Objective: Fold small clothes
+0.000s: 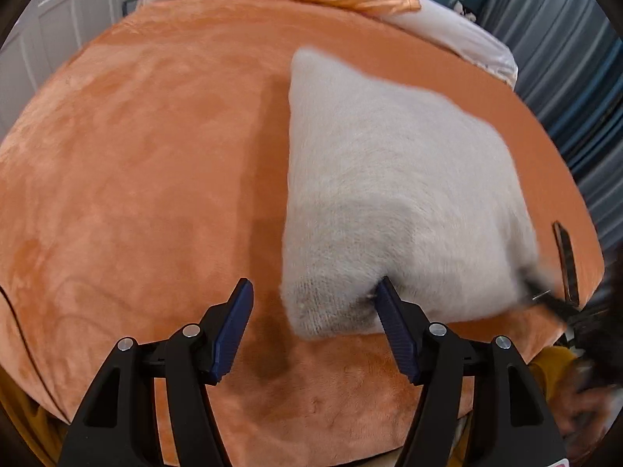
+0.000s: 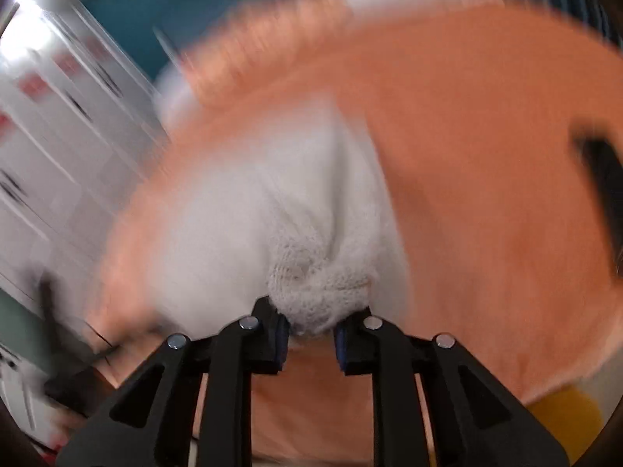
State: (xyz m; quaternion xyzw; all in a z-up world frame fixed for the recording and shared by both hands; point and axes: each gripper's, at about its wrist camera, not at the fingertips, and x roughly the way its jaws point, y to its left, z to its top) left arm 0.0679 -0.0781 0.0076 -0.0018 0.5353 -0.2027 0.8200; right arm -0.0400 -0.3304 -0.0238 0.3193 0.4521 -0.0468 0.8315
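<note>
The right gripper [image 2: 310,330] pinches a bunched corner of the white knit garment [image 1: 397,194], lifting it off the orange blanket [image 1: 136,155]; the left gripper [image 1: 313,292] hovers level, jaws wide, beside its near edge

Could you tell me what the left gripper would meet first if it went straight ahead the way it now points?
Probably the near edge of the white knit garment: the left gripper is open, its right finger already against that edge. Beyond lies the orange blanket.

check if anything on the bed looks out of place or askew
A dark flat object, maybe a phone, lies near the bed's right edge beside the knit. The knit is bunched in the right claw, not flat. The left claw is open.
</note>
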